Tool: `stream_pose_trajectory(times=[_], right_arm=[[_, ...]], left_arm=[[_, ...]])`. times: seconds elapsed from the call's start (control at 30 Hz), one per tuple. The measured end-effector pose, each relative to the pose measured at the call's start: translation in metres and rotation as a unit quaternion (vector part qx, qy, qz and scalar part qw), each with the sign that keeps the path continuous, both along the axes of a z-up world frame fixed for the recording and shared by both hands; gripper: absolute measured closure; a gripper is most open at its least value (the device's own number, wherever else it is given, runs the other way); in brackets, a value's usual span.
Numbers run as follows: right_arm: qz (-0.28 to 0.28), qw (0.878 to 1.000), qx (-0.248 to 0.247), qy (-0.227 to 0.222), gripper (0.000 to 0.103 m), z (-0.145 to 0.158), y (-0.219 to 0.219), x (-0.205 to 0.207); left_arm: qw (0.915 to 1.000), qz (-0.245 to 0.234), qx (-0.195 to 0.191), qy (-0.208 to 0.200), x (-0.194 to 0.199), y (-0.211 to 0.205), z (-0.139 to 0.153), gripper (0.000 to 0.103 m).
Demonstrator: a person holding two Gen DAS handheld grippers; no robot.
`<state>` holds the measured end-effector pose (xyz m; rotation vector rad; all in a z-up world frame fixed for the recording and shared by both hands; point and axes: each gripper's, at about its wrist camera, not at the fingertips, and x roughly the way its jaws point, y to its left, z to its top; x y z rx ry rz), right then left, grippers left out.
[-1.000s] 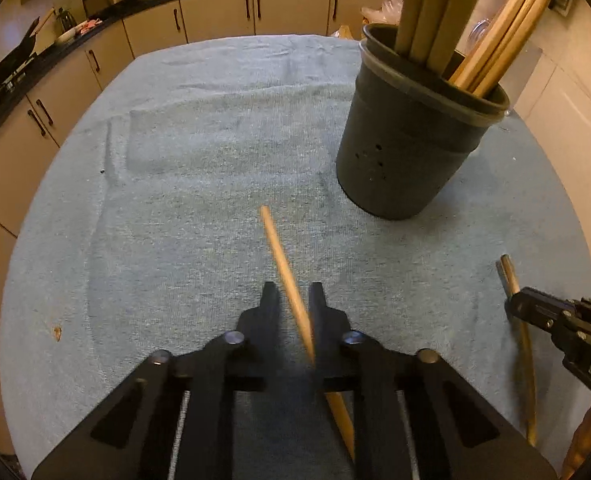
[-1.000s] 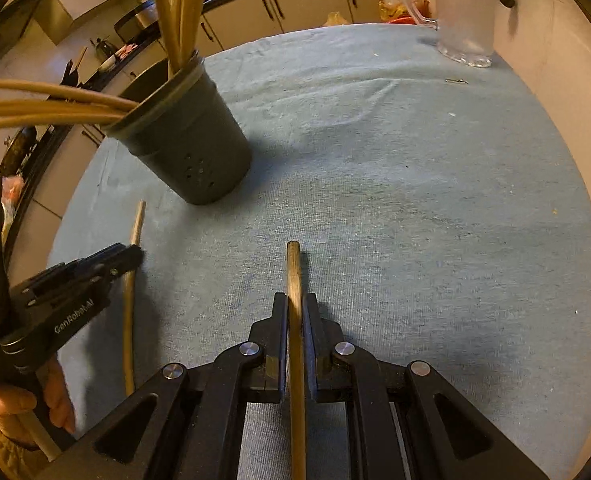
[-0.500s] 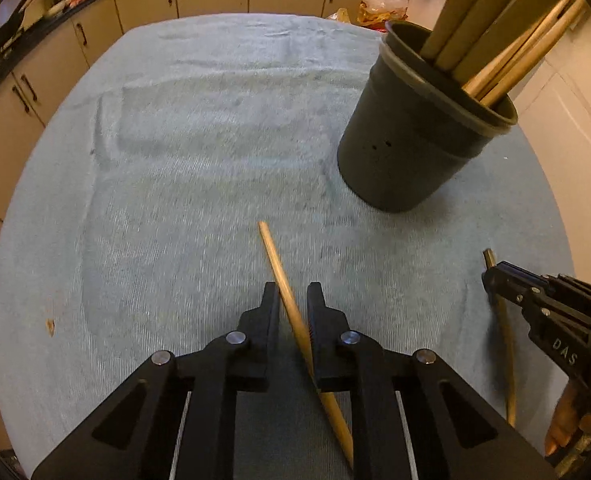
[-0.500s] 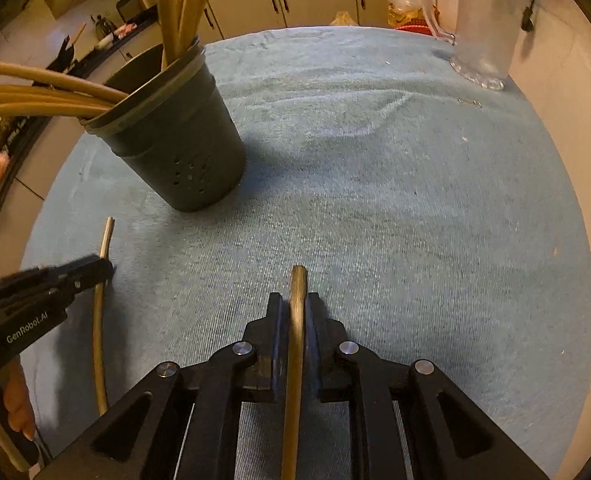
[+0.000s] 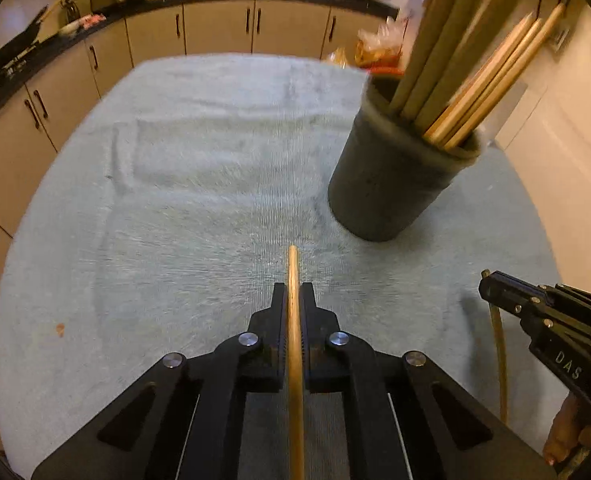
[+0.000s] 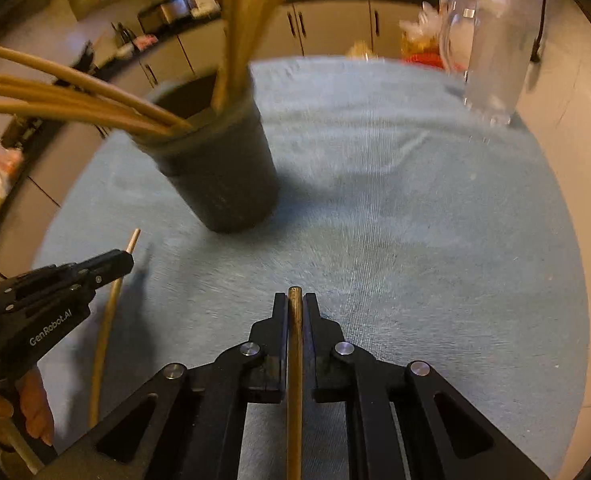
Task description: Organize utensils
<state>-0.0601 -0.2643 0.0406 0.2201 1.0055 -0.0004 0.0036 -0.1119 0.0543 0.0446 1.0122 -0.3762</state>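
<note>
Chopsticks: one wooden chopstick [image 5: 294,320] sits clamped between the left gripper [image 5: 294,294] jaws, which have just closed further onto it. In the left wrist view its tip pokes just past the fingertips; its rear end runs out of frame at the bottom. Dark holder [image 5: 395,184] stands on the blue towel [image 5: 175,200] up and right, packed with more chopsticks [image 5: 483,84]; their tops are cut off by the frame edge, and the holder is motion-blurred. Right gripper [image 5: 491,286] enters at the right edge, closed on a second chopstick [image 5: 500,360] whose forward tip is barely visible. Cabinets [image 5: 215,28] line the background.

Right wrist view: right gripper [image 6: 295,300] jaws narrow, pinching a chopstick [image 6: 294,360], tip just past the fingertips, rear cut off below. Left gripper [image 6: 123,258] at left edge with its chopstick [image 6: 109,320] sticking out in front. Fingers of a hand [image 6: 35,412] show at bottom left. Holder [image 6: 223,176] blurred, upper left. Only this view shows a clear glass pitcher [image 6: 491,48] at the towel's far right, heavily blurred, top cut off.
</note>
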Motion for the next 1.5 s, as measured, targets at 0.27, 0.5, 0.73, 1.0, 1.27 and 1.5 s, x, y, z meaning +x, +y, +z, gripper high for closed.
stream_pose_trajectory(times=[0.27, 0.5, 0.73, 1.0, 1.27, 1.5], right_arm=[[0.002, 0.996, 0.013, -0.093, 0.095, 0.059, 0.008, -0.043], [-0.001, 0.990, 0.010, -0.144, 0.095, 0.091, 0.020, -0.079], [-0.011, 0.983, 0.024, -0.181, 0.095, 0.114, 0.018, -0.114], [-0.017, 0.978, 0.026, -0.205, 0.095, 0.124, 0.019, -0.138], [-0.015, 0.975, 0.030, -0.220, 0.095, 0.133, 0.020, -0.153], [-0.019, 0.970, 0.025, -0.240, 0.095, 0.143, 0.019, -0.160]], left_arm=[[0.9968, -0.003, -0.042, -0.068, -0.059, 0.014, 0.056, 0.098], [0.9888, -0.013, -0.047, -0.141, -0.103, 0.009, 0.093, 0.098], [0.9836, -0.022, -0.065, -0.167, -0.132, 0.018, 0.115, 0.097], [0.9796, -0.024, -0.084, -0.181, -0.156, 0.025, 0.133, 0.098], [0.9764, -0.031, -0.093, -0.192, -0.170, 0.026, 0.144, 0.098], [0.9745, -0.039, -0.093, -0.201, -0.171, 0.022, 0.151, 0.098]])
